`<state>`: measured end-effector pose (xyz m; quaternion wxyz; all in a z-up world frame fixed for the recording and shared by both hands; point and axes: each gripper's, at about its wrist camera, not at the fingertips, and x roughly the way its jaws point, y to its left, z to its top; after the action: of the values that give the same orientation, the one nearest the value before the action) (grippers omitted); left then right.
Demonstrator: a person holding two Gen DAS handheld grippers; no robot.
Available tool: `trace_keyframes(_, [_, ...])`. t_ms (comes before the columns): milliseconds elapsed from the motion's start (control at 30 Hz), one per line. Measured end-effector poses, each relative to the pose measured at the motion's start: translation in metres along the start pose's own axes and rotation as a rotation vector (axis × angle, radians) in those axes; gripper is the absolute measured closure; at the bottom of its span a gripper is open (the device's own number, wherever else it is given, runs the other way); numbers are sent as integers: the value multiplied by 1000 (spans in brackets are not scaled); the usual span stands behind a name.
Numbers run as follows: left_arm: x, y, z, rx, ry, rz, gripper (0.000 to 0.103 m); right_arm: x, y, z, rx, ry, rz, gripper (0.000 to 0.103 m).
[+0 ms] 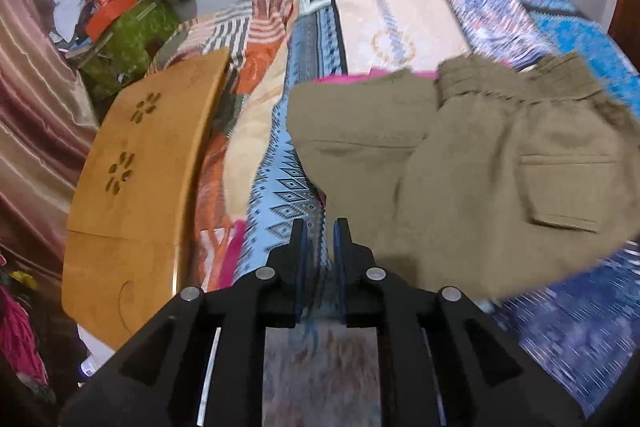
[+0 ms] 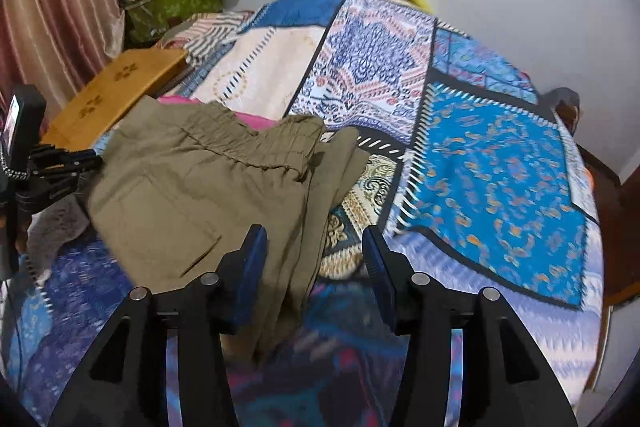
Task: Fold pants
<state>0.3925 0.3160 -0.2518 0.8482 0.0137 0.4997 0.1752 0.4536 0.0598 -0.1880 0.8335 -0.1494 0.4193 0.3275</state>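
Olive pants (image 1: 480, 167) lie doubled over on a patchwork bedspread (image 1: 400, 19), elastic waistband at the far side and a flap pocket (image 1: 568, 187) facing up. My left gripper (image 1: 320, 227) hovers at their near left edge. Its jaws stand a narrow gap apart, only bedspread shows in that gap, and the cloth starts just right of the right finger. In the right wrist view the pants (image 2: 200, 187) spread to the left. My right gripper (image 2: 314, 239) is open over their right edge, with loose cloth under and between the fingers (image 2: 256, 247) but not pinched.
A wooden lap table (image 1: 136, 179) rests on the bed's left side, beside a curtain (image 1: 36, 115). A green bag (image 1: 128, 35) stacked with orange boxes stands in the far corner. Pink cloth (image 1: 348, 78) peeks out beyond the pants. A dark wooden bed frame (image 2: 616, 195) borders the right.
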Motion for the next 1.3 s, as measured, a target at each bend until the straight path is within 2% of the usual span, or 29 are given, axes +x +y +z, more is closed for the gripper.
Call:
trace_keyframes(133, [-61, -1, -2, -15, -70, -41, 91, -48, 15, -1, -19, -67, 0, 57])
trace_keyframes(233, [-121, -5, -6, -35, -160, -108, 91, -95, 31, -2, -29, -148, 11, 57])
trace_keyframes(300, [-167, -11, -11, -37, -241, -128, 91, -127, 41, -3, -25, -205, 25, 57])
trace_keyframes(533, [-322, -24, -56, -63, -501, -207, 91, -244, 83, -24, -34, -437, 82, 57])
trace_keyframes(700, [-398, -32, -97, -67, -636, -222, 91, -316, 116, -57, -62, -600, 94, 57])
trace_keyframes(833, [-436, -36, -133, -80, -713, -232, 91, -341, 132, -81, -55, -670, 141, 57])
trace_keyframes(933, [-455, -42, -163, -93, -781, -189, 90, -345, 147, -100, -64, -690, 138, 57])
trace_keyframes(1033, [-460, -48, -183, -98, -799, -181, 78, -339, 157, -117, -55, -695, 110, 57])
trace_keyframes(1200, [-461, -50, -205, -108, -802, -209, 49, -342, 162, -141, -14, -697, 63, 56])
trace_keyframes(1267, [-461, -48, -209, -121, -800, -212, 41, -346, 162, -146, 5, -700, 54, 38])
trace_keyframes(1300, [-462, -47, -210, -125, -796, -213, 35, -347, 162, -146, 13, -702, 48, 33])
